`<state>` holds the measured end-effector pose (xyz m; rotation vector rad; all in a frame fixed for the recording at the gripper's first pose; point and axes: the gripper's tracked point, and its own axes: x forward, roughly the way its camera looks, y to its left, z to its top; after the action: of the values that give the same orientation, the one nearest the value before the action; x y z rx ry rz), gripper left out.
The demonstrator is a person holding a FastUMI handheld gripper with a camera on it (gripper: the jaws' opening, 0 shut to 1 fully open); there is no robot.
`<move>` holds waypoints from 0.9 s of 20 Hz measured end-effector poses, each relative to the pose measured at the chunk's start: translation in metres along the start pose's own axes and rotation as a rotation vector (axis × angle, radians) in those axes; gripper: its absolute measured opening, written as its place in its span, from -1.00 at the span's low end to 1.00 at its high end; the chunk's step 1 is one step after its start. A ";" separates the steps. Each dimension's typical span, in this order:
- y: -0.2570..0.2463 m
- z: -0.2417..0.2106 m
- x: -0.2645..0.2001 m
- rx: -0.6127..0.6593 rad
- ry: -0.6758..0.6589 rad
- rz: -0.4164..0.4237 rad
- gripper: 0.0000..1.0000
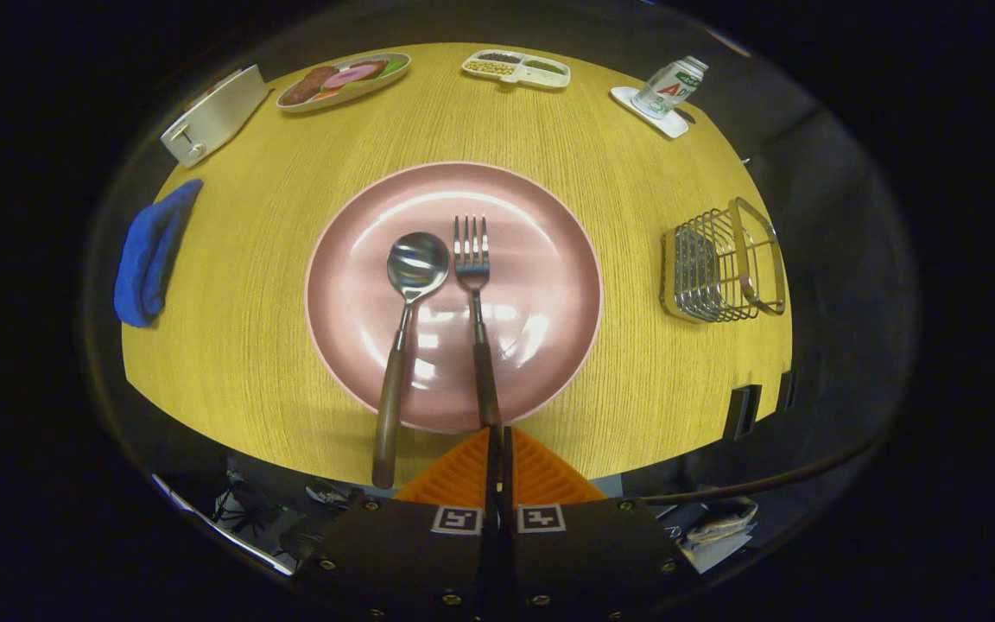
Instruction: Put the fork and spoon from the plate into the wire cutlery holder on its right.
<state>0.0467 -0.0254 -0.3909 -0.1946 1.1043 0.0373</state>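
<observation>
— Where are the fork (473, 285) and spoon (407, 320)?

— Side by side on the pink plate (549, 259), spoon left of the fork, handles toward the gripper (498, 441).

— And the wire cutlery holder (722, 263)?

— On the counter (256, 285), right of the plate, well apart.

— The fingers?

— Pressed together, at the fork's handle end near the plate's rim; whether they pinch it, I cannot tell.

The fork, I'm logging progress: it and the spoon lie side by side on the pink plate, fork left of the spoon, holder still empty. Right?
Not quite. In the gripper view the fork lies right of the spoon on the pink plate; the wire holder is empty. The gripper is shut at the fork's handle end.
</observation>
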 end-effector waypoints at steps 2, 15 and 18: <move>-0.001 0.005 -0.004 0.002 -0.009 -0.008 -0.98; 0.001 -0.010 0.004 0.005 0.040 0.008 -0.42; 0.001 -0.016 0.013 -0.019 0.064 0.009 -0.43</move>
<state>0.0385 -0.0284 -0.4096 -0.2094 1.1694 0.0500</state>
